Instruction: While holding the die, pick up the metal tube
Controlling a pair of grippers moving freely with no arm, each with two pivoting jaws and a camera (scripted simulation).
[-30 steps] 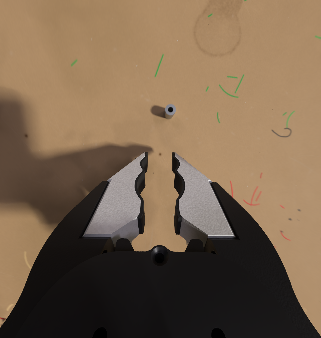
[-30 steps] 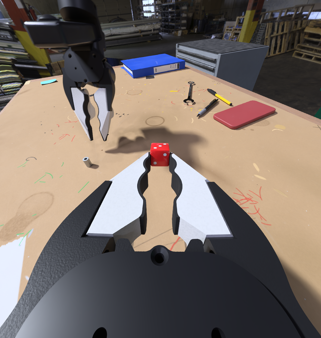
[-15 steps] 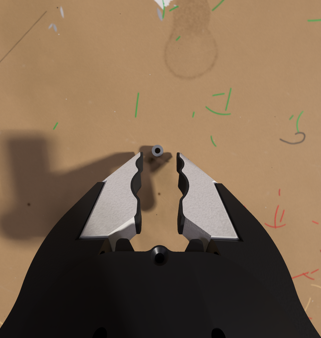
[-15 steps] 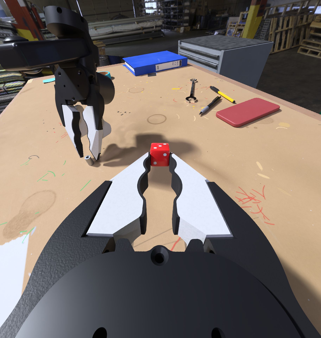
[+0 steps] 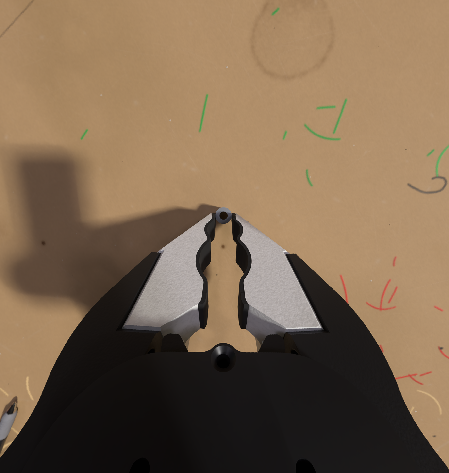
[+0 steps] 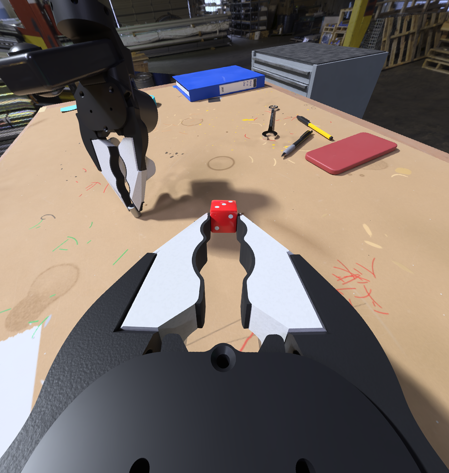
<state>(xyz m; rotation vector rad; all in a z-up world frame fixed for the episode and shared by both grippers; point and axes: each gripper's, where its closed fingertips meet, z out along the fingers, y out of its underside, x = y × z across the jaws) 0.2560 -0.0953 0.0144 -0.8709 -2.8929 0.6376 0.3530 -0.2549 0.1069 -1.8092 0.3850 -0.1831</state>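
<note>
Warehouse shelving and pallets ring a tan worktable (image 6: 307,220) scribbled with marker strokes. One metal tube (image 5: 223,215) stands upright on it, pinched at its top between the very tips of the left gripper (image 5: 223,217), whose jaws are nearly closed around it. Small, rigid and probably light, it looks smooth and likely slippery, so a hold lower on its wall would seem safer than this tip pinch. One red die (image 6: 223,216) sits clamped at the tips of the right gripper (image 6: 223,220), above the surface. Farther off lie one blue binder (image 6: 219,82), one wrench (image 6: 271,122), two pens (image 6: 314,127), one red pad (image 6: 350,152) and one grey cabinet (image 6: 341,74).
</note>
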